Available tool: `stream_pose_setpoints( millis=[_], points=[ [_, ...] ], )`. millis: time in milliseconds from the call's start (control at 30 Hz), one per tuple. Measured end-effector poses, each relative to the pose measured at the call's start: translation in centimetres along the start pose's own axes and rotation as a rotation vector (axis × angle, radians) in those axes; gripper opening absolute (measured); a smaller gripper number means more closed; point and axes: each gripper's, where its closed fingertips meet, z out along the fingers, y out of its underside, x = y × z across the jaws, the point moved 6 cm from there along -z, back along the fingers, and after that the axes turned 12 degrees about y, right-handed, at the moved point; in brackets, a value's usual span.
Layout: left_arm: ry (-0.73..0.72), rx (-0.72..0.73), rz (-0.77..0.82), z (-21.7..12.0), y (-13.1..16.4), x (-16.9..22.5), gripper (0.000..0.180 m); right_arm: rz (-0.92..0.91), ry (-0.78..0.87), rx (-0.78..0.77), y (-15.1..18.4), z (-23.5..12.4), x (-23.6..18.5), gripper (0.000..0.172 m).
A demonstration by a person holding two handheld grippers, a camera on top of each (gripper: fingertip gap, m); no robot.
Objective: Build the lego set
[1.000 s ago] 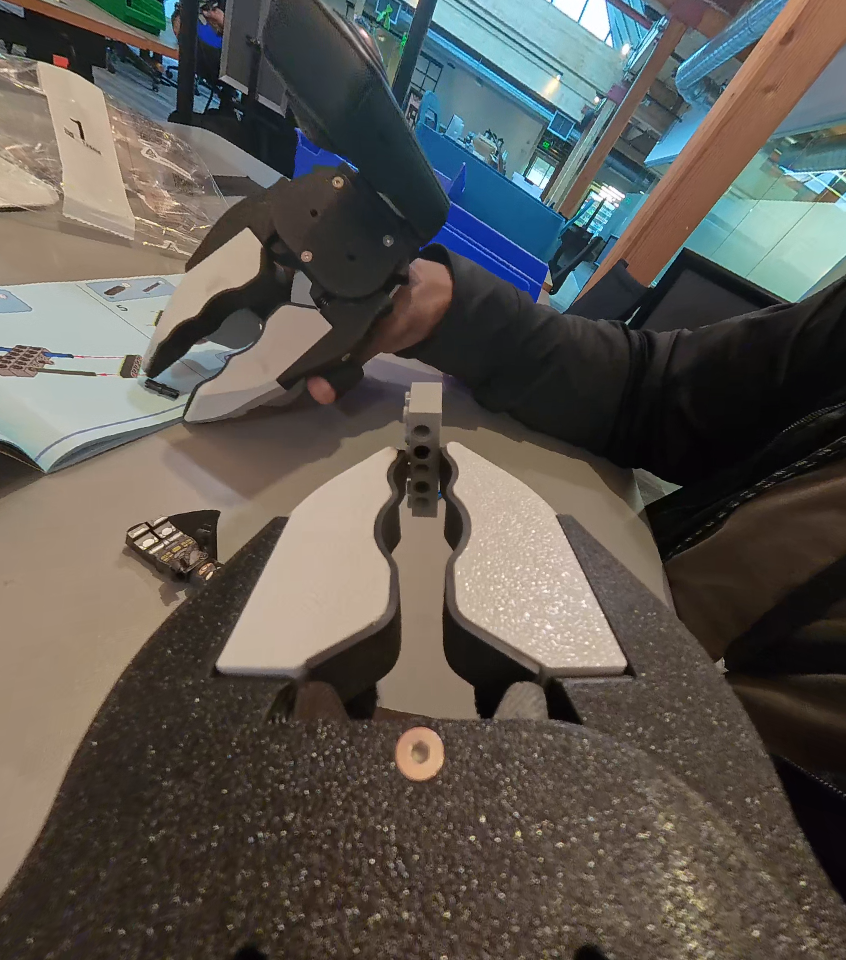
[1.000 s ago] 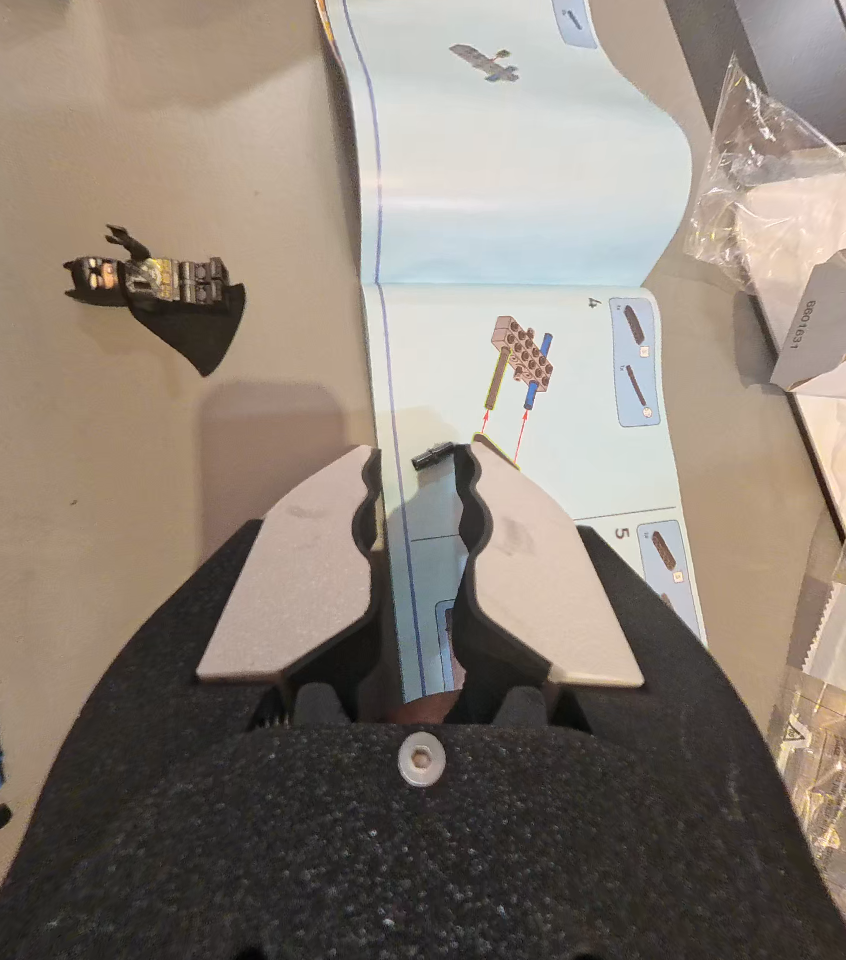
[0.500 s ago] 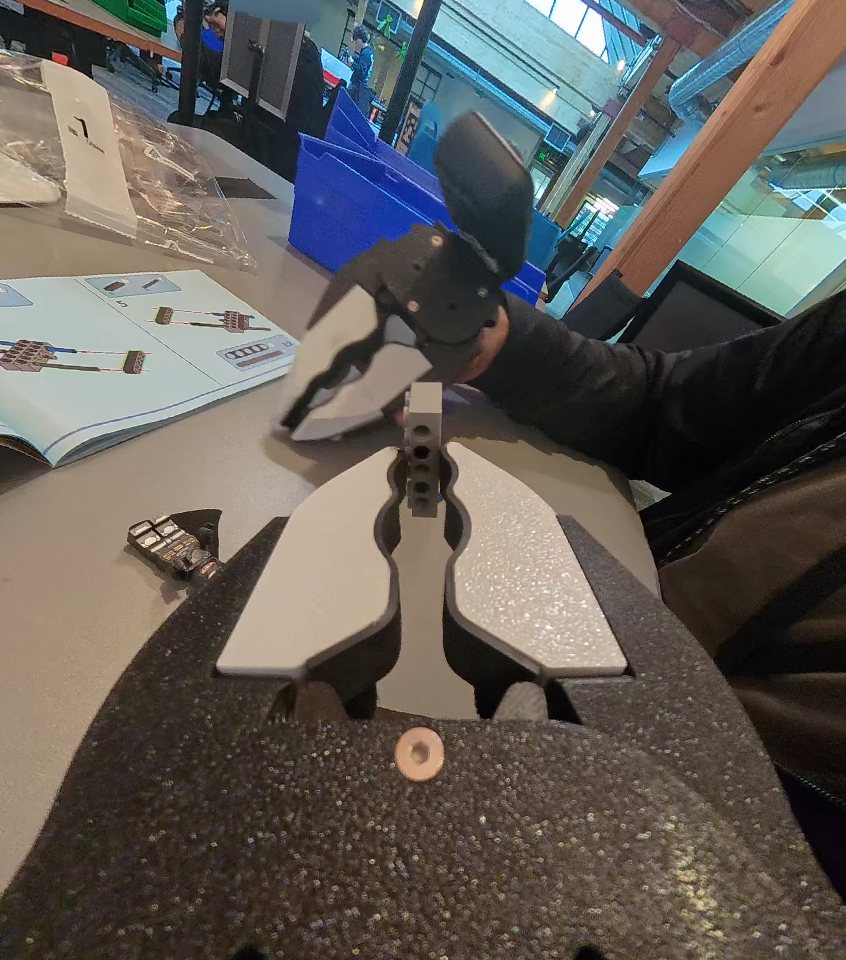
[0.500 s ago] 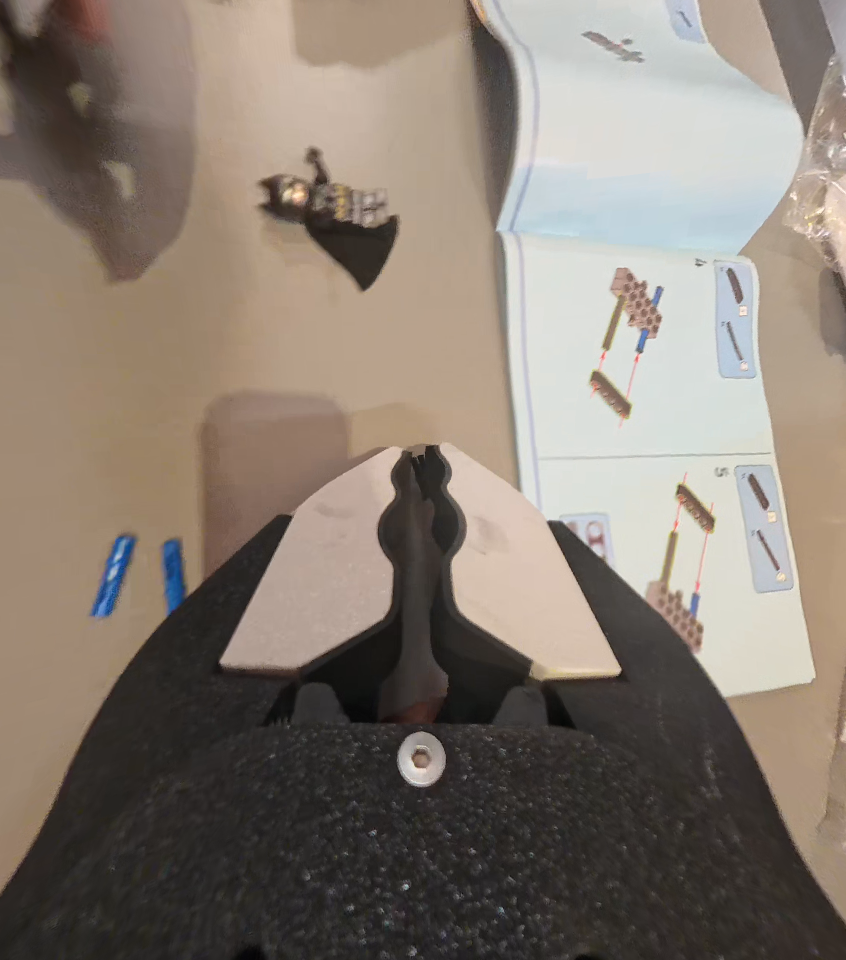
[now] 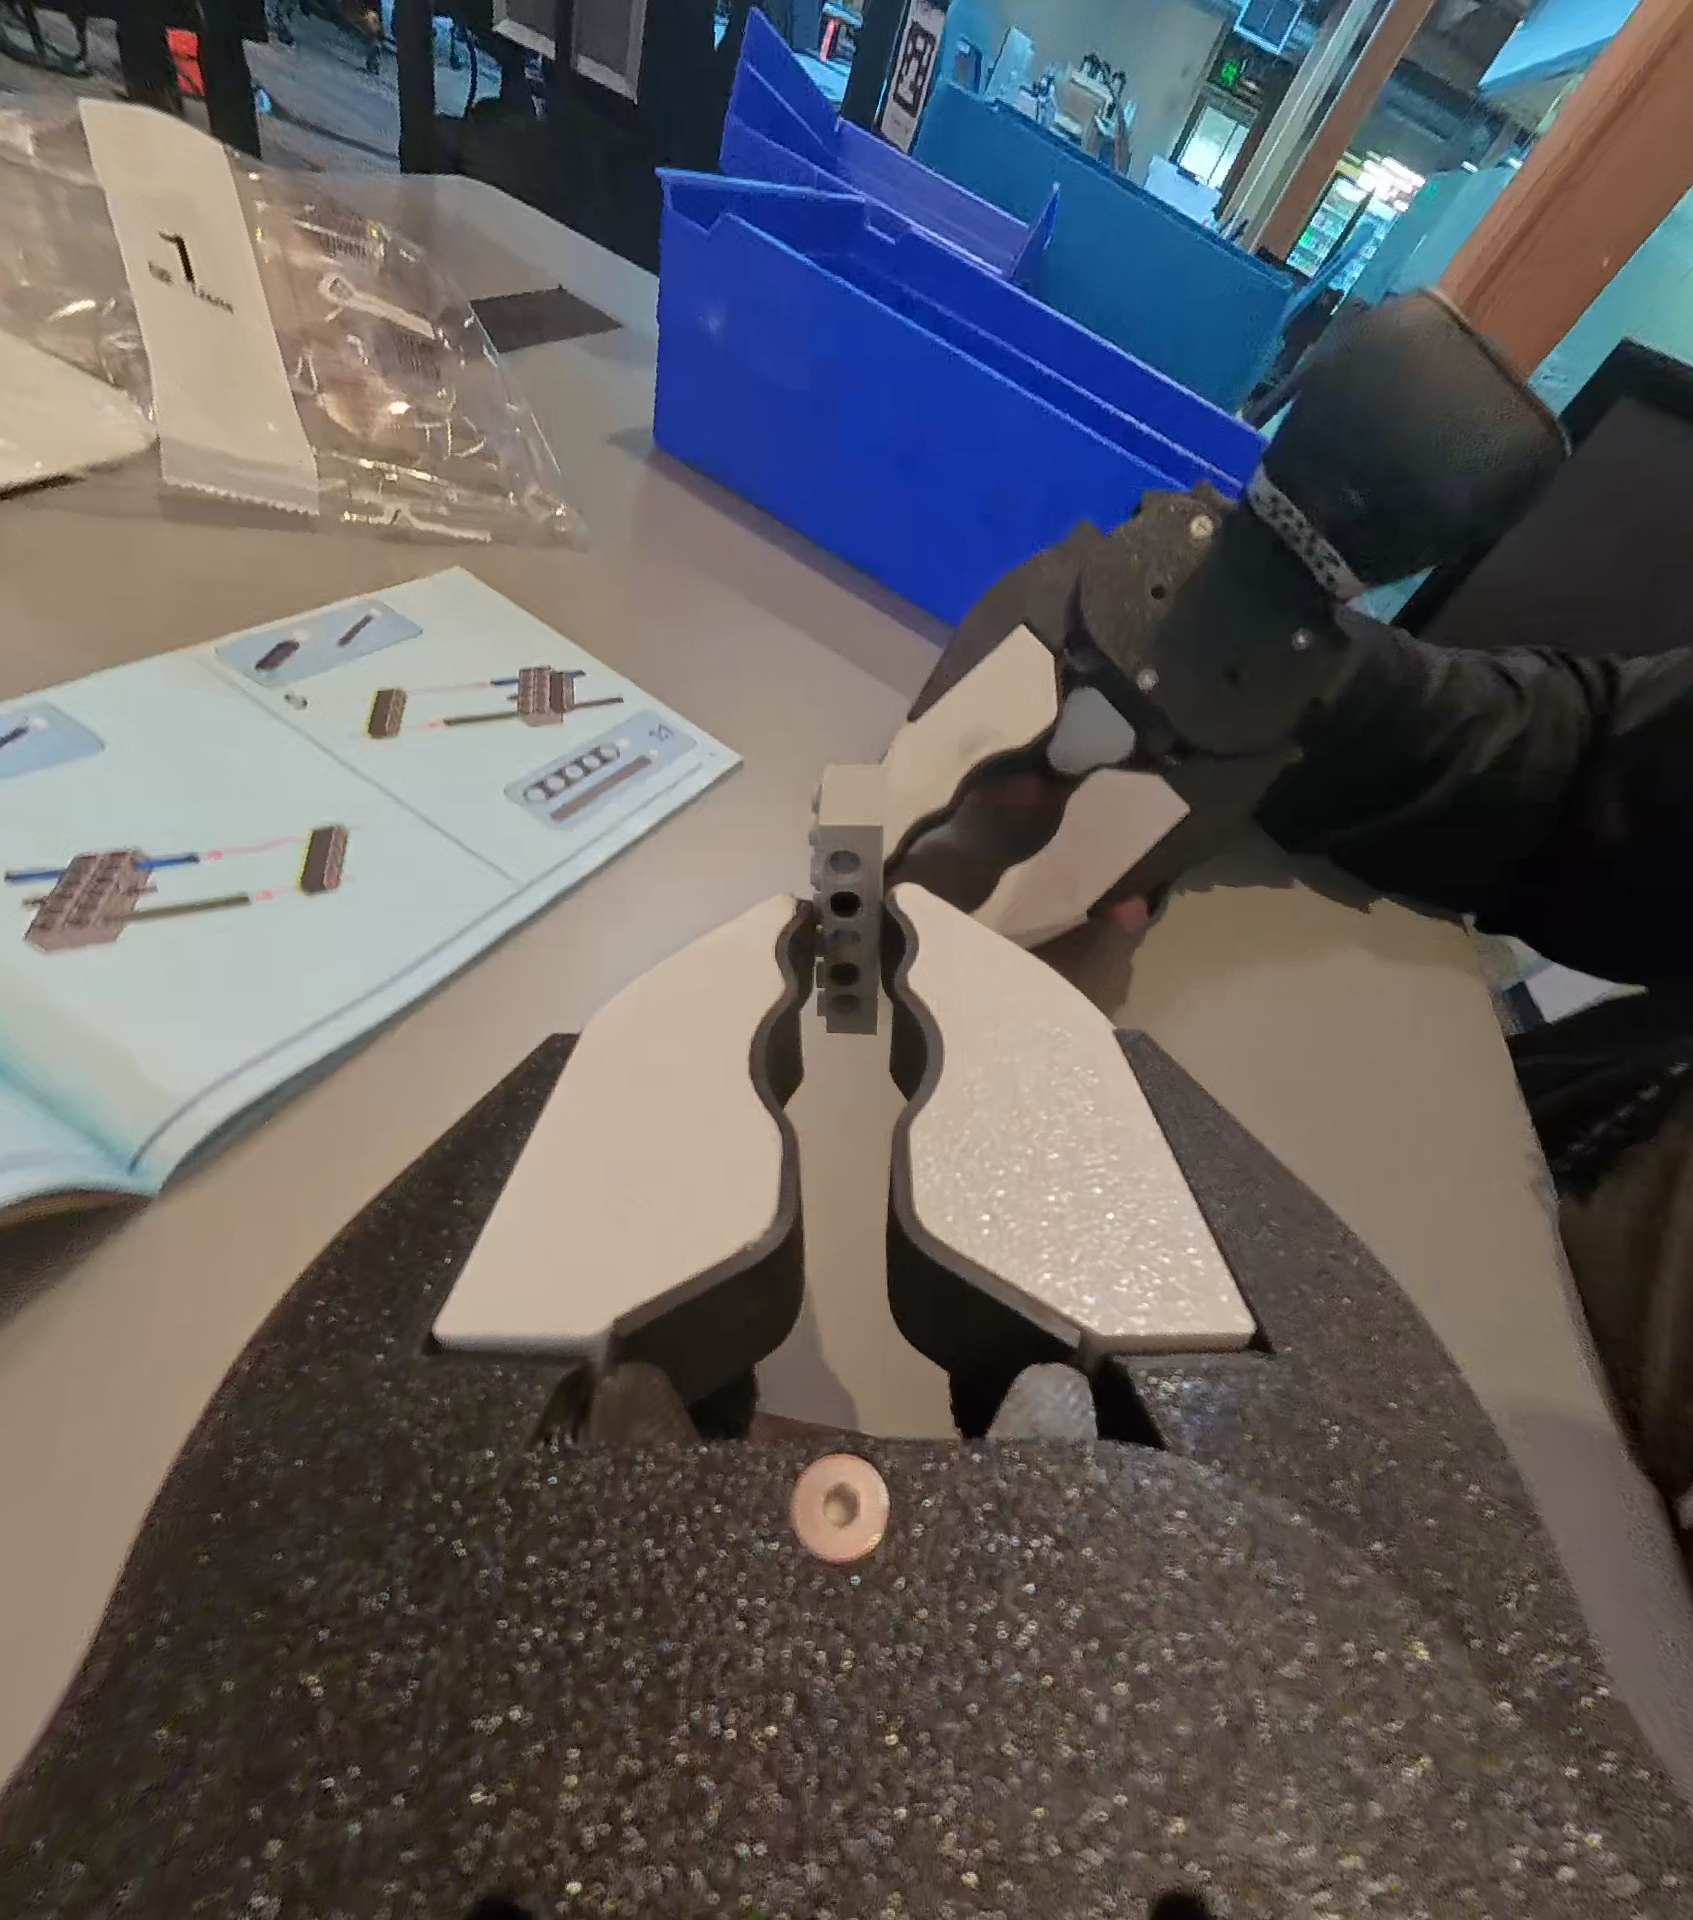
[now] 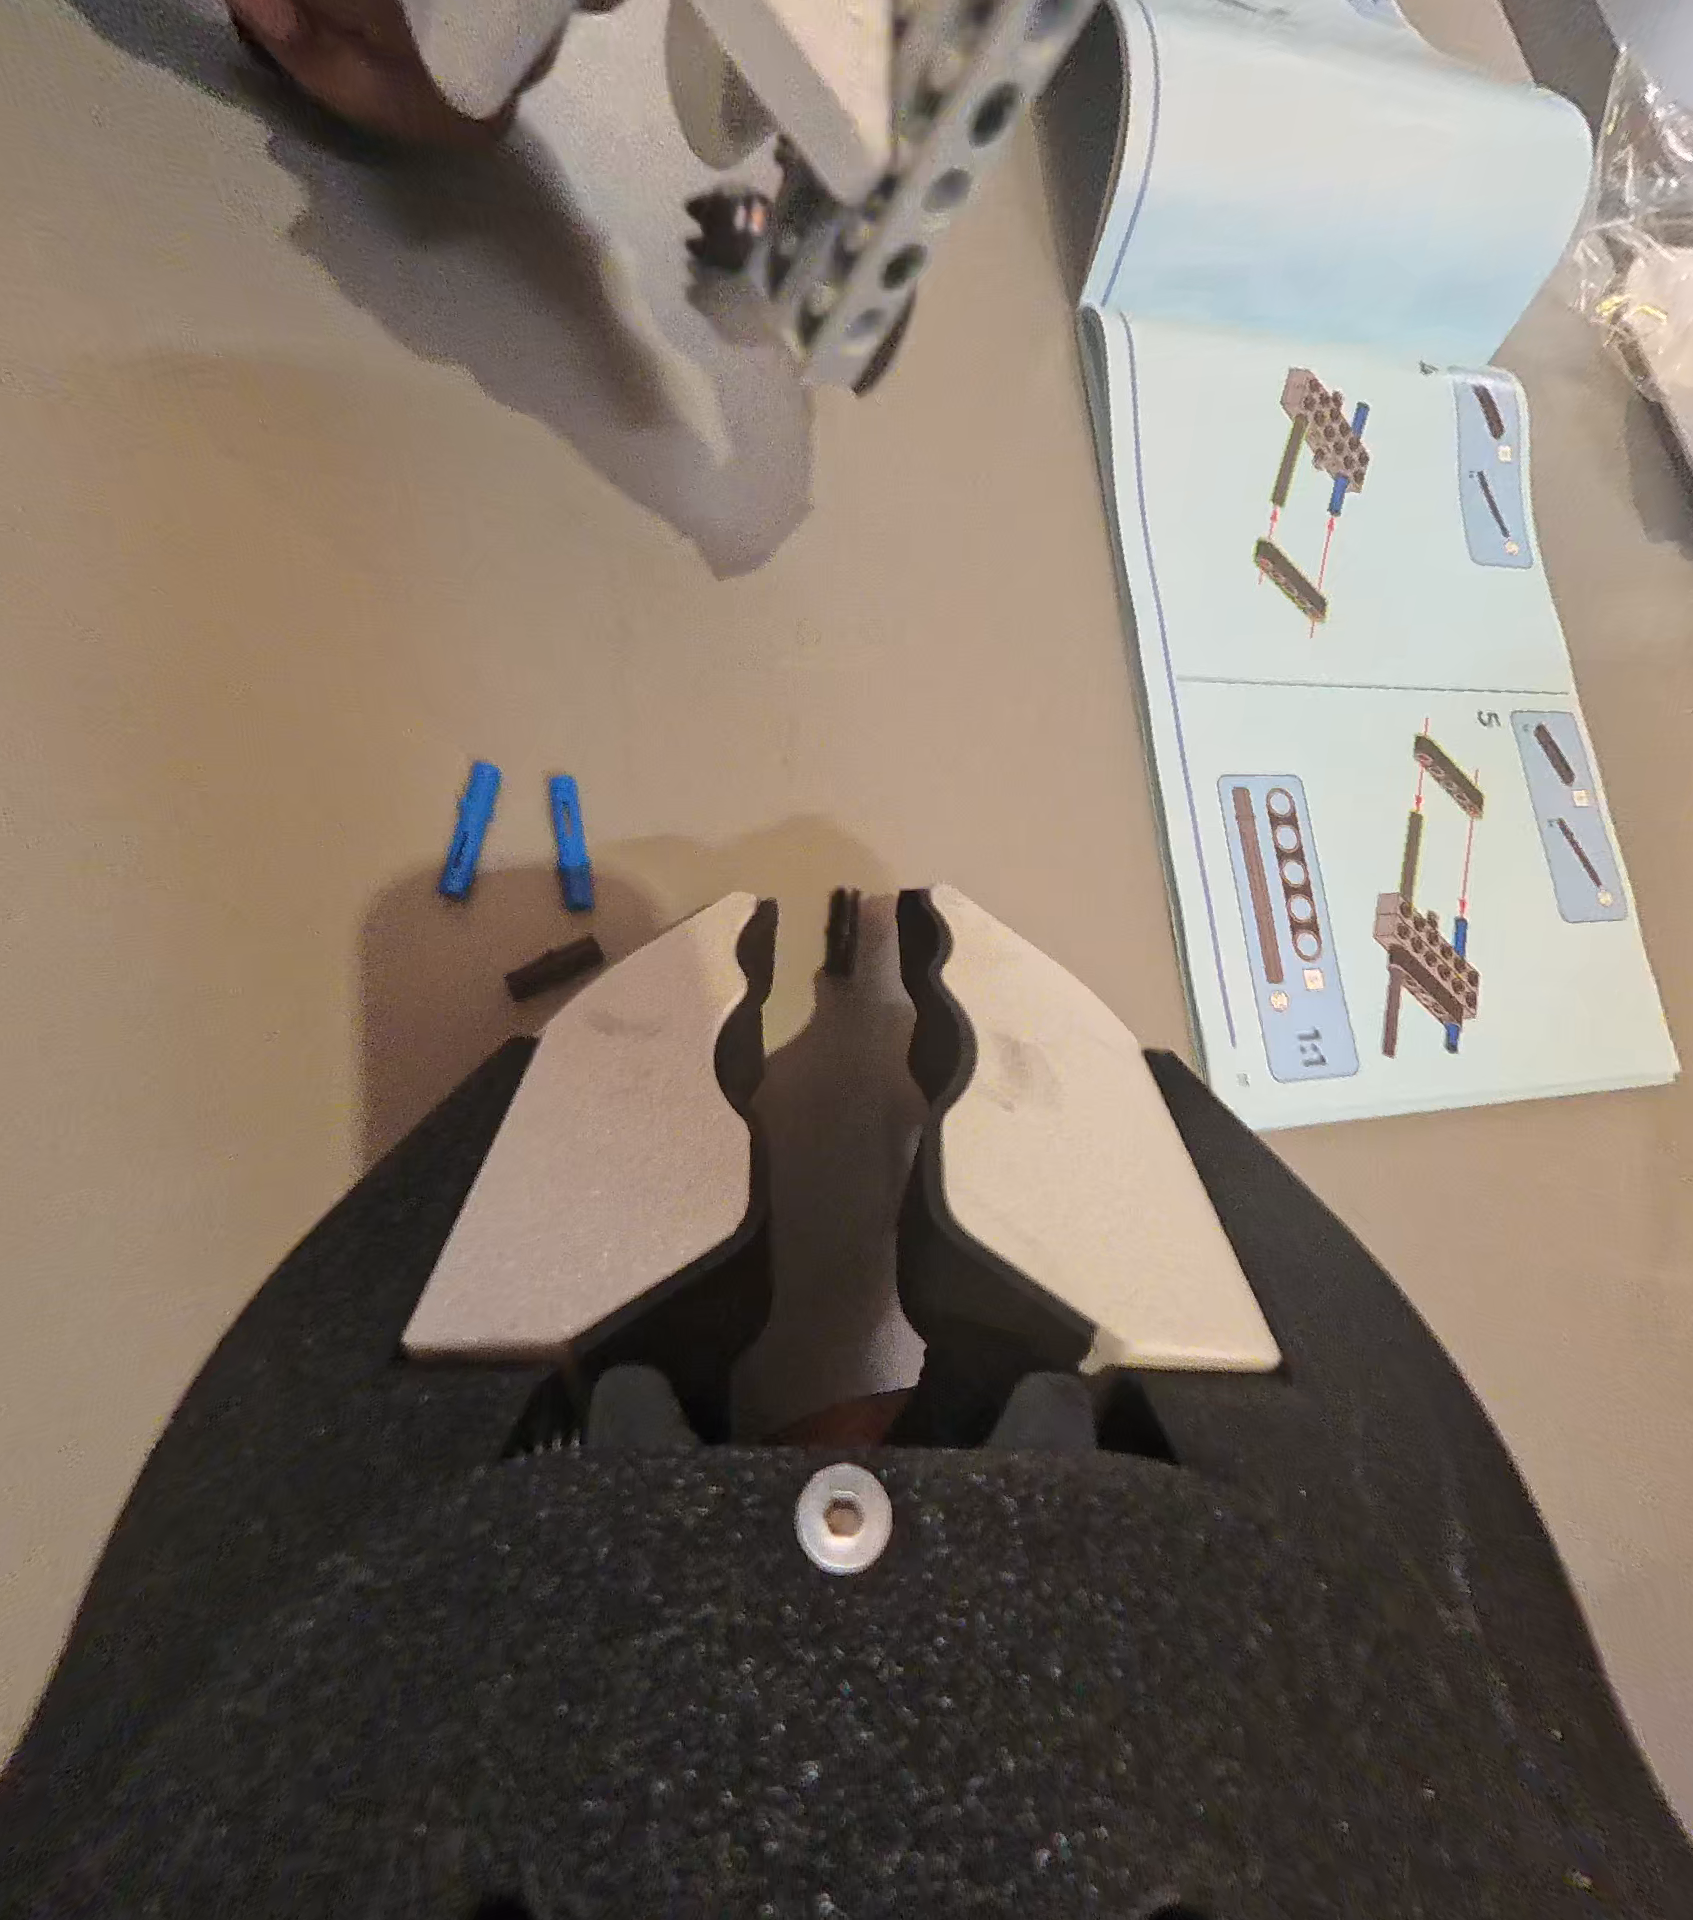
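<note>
My left gripper is shut on a grey beam with a row of holes and holds it upright above the table. The beam also shows at the top of the right wrist view. My right gripper is open, low over the table, just right of the beam in the left wrist view. A small black pin stands between its pads with a gap on both sides. Two blue pins and another black pin lie just left of its fingertips.
An open light-blue instruction booklet lies to the right of my right gripper and shows at the left in the left wrist view. A blue bin and clear plastic bags stand at the back. A small dark figure lies under the left gripper. Some 9 cm of space lies between my two pairs of fingers.
My right gripper shut on the black pin on the booklet, carried it off to beside the blue pins, and opened; the pin now stands free between the pads. The left gripper still holds the beam.
</note>
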Motion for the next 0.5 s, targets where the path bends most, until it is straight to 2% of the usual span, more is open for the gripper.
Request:
stream_pose_setpoints(
  millis=[133, 167, 500],
  points=[
    [0.052, 0.060, -0.051, 1.8, -0.2, -0.2, 0.011, 0.029, -0.013, -0.046, 0.7, -0.2, 0.4, 0.024],
    [0.069, 0.065, -0.048, 1.8, -0.2, 0.1, 0.011, 0.036, -0.035, -0.041, 0.7, -0.2, 0.2, 0.019],
    [0.148, 0.125, -0.129, 0.5, 0.0, 0.0, 0.011, 0.068, -0.050, -0.046, 0.7, 0.0, 0.2, 0.011]
  ],
)
